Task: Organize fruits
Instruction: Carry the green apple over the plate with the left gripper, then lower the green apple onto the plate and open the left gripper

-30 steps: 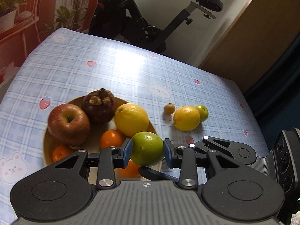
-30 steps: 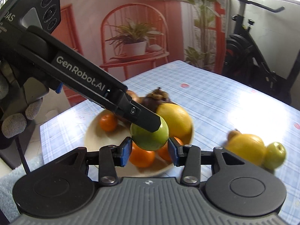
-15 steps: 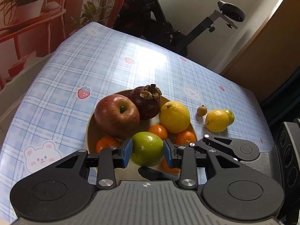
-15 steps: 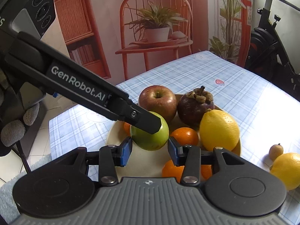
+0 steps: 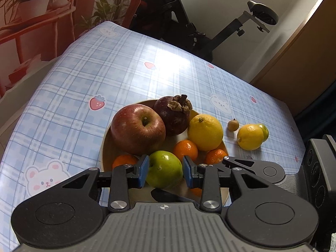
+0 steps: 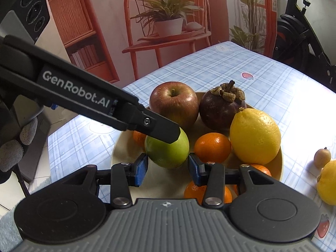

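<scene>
Grey glove [image 6: 12,147] only behind left tool [image 6: 166,145].

A green apple [image 5: 164,169] hung low over the plate [image 6: 117,147] beside a red apple [image 5: 137,129], mangosteen [image 5: 174,113], lemon [image 5: 205,132] and tangerines [image 5: 185,148]. Another lemon [image 5: 250,137], a lime [image 5: 265,131] and a small brown fruit [image 5: 233,125] lay on the table [image 5: 117,67].

Blk claw [image 6: 167,166], blue pads [image 6: 141,169], grey glove [image 6: 12,147]

left wrist: close, steeply down | right wrist: close, down | shared: plate [image 5: 105,145] [image 6: 279,163]
</scene>
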{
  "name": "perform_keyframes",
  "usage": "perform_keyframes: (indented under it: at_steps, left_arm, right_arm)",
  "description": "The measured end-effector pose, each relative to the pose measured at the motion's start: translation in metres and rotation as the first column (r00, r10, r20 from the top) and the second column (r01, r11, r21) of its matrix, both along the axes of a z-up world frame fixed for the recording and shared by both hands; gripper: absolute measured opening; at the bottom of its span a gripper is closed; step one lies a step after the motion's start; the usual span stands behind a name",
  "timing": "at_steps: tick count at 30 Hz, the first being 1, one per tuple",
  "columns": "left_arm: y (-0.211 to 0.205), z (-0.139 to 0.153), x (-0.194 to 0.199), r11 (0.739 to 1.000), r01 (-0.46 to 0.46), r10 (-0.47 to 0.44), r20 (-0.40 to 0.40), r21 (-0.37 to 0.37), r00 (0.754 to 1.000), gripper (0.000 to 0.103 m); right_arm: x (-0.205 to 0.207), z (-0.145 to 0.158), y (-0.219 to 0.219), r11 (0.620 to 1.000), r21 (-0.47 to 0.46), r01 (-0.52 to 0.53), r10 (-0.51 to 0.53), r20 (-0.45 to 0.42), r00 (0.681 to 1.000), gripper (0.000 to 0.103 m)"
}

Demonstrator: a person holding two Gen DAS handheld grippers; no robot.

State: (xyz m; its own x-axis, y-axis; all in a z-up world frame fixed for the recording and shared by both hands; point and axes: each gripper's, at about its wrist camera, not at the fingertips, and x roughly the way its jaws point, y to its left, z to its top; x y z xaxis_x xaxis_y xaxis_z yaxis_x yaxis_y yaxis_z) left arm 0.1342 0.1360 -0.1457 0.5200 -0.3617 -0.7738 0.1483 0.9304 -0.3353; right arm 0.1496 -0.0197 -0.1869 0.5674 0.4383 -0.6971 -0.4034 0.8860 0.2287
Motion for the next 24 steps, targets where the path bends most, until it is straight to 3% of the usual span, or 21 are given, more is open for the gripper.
perform_keyframes:
  at_steps: [7, 14, 24]
  left_arm:
    - [-0.002, -0.003, -0.003, 1.0, 0.004, -0.004, 0.0, 0.02, 1.0, 0.032]
    - [-0.006, -0.002, -0.001, 0.999, 0.005, -0.005, 0.013, 0.038, 1.0, 0.032]
    - [-0.017, -0.001, 0.0, 0.996, -0.006, 0.004, 0.025, 0.085, 1.0, 0.033]
  right_arm:
    - [-0.003, 0.0, 0.004, 1.0, -0.023, 0.01, -0.009, 0.006, 1.0, 0.045]
    - [-0.012, 0.005, -0.006, 1.0, 0.013, 0.028, -0.028, 0.012, 1.0, 0.045]
    - [-0.046, 0.022, -0.042, 0.994, 0.038, 0.107, -0.111, 0.103, 0.988, 0.045]
